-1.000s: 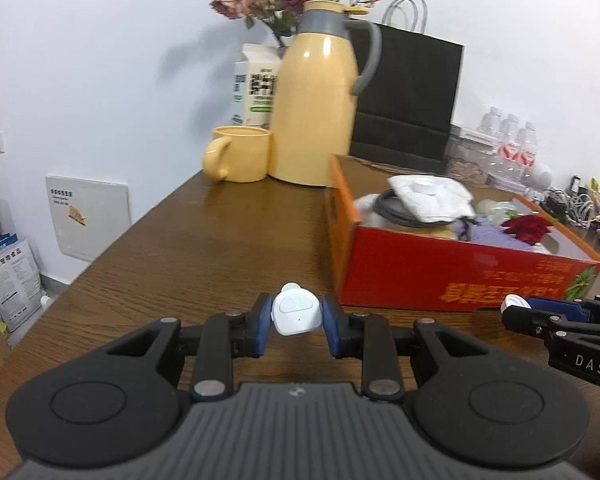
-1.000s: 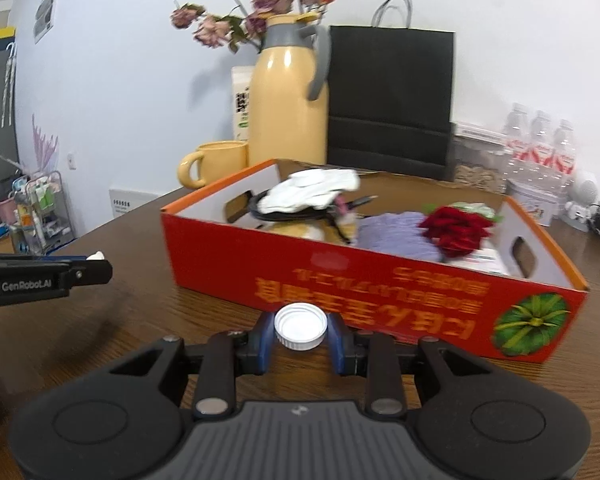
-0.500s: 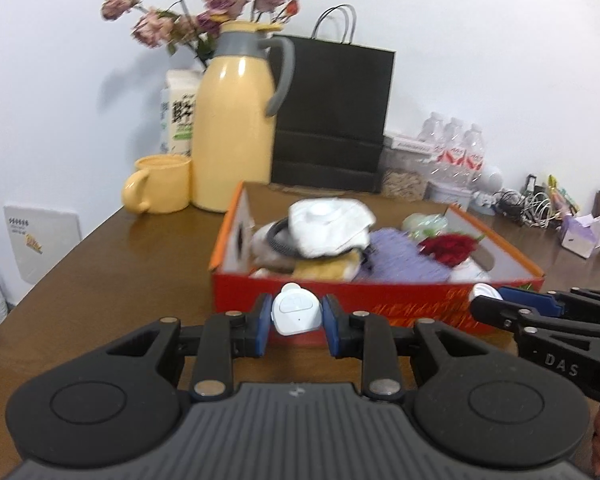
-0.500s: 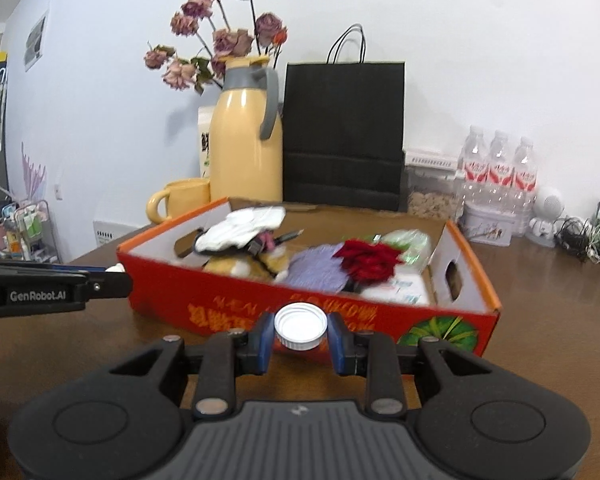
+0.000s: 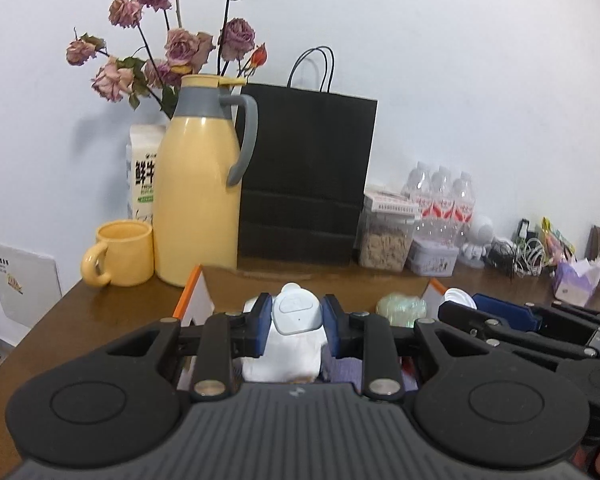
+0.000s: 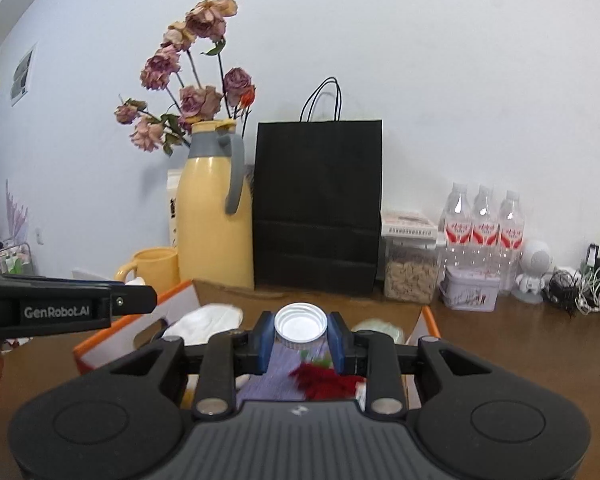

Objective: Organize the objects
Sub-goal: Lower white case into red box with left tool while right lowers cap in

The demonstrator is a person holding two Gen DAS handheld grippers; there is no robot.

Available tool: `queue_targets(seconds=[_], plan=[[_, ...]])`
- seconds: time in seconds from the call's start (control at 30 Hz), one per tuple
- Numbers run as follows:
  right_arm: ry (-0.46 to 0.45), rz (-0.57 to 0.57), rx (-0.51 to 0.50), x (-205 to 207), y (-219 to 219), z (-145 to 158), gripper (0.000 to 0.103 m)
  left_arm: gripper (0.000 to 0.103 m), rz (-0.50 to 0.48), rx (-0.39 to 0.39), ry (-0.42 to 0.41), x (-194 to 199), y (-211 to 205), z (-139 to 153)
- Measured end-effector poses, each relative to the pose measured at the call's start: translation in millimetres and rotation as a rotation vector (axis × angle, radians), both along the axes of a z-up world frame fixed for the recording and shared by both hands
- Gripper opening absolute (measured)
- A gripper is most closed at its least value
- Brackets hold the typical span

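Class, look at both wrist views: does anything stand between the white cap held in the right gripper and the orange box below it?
Nothing visible does. The right gripper holds the white cap above the open orange box; only the box's own contents, such as the red flower, lie beneath.

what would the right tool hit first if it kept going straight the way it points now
Likely the far wall of the orange box, just past the white cap held in the right tool; it might clear it, since depth is unclear.

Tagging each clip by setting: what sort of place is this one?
Probably an office or home side table used as a catch-all: a thermos and mug, bottled water against the wall, and a tangle of cables on a wooden table.
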State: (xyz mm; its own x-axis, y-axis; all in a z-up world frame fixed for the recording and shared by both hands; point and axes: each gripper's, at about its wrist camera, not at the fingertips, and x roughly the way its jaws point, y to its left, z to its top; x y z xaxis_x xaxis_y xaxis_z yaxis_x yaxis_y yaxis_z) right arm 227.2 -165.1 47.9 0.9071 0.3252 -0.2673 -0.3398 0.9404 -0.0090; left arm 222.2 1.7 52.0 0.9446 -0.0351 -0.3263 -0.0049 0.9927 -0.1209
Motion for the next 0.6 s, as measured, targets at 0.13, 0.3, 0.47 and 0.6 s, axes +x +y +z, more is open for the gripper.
queue_targets(seconds=[0.13,0.3,0.47,0.6], plan=[[0.003,-0.012,0.006,19,2,3,0.027,0.028,0.004,-0.008,-0.005,18,-4,6],[0.025,-0.024,0.016,41,5,-1,0.027,0.028,0.003,-0.009,0.002,38,-10,4],[0.055,-0.027,-0.002,62,11,-9,0.027,0.028,0.008,-0.004,0.020,60,-12,-4],[0.089,-0.026,-0.017,74,12,-20,0.027,0.028,0.010,0.009,0.053,75,-11,-13]])
